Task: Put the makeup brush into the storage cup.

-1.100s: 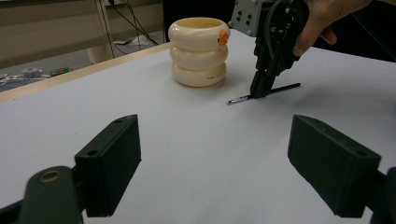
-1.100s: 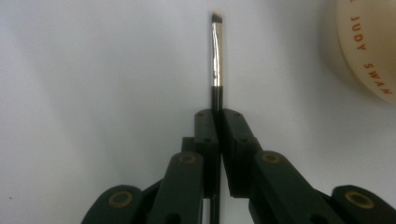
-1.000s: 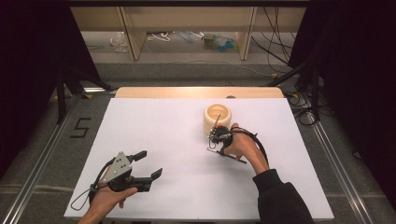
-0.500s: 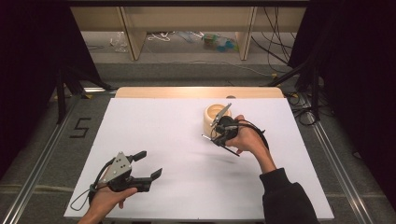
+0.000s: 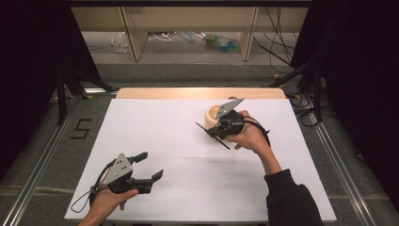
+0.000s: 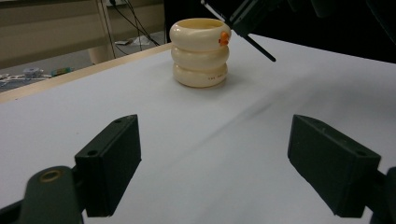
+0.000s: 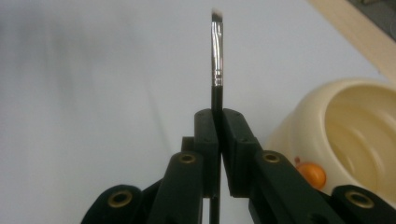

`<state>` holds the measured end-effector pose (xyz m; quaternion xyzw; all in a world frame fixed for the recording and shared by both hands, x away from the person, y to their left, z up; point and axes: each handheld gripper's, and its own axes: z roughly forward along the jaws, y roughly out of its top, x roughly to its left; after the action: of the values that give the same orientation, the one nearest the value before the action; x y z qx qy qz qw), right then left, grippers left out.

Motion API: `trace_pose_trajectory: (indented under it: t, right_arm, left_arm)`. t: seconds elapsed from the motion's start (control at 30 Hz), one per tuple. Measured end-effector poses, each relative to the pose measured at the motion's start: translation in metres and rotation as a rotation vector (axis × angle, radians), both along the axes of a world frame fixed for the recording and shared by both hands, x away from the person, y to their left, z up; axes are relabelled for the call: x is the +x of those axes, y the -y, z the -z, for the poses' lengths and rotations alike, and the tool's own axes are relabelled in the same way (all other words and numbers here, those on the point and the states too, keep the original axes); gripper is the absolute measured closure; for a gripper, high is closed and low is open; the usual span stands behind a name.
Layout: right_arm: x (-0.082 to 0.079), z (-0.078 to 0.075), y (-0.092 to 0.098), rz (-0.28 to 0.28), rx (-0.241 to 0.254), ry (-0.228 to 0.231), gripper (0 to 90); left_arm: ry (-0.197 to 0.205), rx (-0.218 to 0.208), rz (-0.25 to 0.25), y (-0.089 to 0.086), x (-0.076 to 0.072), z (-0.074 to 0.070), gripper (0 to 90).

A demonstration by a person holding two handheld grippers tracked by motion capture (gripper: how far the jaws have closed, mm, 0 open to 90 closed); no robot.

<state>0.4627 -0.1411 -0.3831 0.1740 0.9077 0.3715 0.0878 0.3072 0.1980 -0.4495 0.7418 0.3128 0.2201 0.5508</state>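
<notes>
My right gripper [image 5: 212, 128] is shut on a thin brush [image 5: 201, 127] and holds it in the air just in front of a cream ringed cup [image 5: 214, 112]. In the right gripper view the black handle is pinched between the jaws of the right gripper [image 7: 218, 116], and the brush [image 7: 216, 51] points away with its silver ferrule and pale bristles. Beside it at the right stands the cup [image 7: 345, 135], hollow inside, with a small orange knob [image 7: 312, 173] on its side. My left gripper [image 5: 149, 165] rests near the table's front left, open and holding nothing.
The white table sheet [image 5: 179, 136] lies bare between the two hands. In the left gripper view the cup [image 6: 200, 53] stands ahead, beyond the open left gripper [image 6: 219, 163]. A wooden strip [image 5: 197, 93] edges the far side, with shelving and cables behind.
My right hand has lifted the brush off the table beside the cup and now holds it higher. The left hand and its gripper have stayed put.
</notes>
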Motion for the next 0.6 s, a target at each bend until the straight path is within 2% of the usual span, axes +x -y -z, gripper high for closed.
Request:
trace_pose_trajectory:
  t: [0.03, 0.27, 0.47, 0.6]
  right_arm:
    - [-0.001, -0.002, 0.000, -0.005, 0.040, -0.009, 85.3]
    - [-0.001, -0.011, 0.002, 0.009, 0.142, 0.034, 85.3]
    - [-0.001, -0.017, 0.006, 0.059, 0.222, 0.091, 85.3]
    - [0.000, -0.020, 0.010, 0.082, 0.271, 0.111, 85.3]
  left_arm:
    - [0.001, -0.001, 0.001, 0.000, 0.000, 0.000, 17.2]
    - [0.001, -0.004, 0.002, 0.000, 0.000, 0.000, 17.1]
    - [0.002, -0.004, 0.002, 0.000, 0.000, 0.000, 17.2]
    - [-0.004, -0.008, 0.001, 0.000, 0.000, 0.000, 17.1]
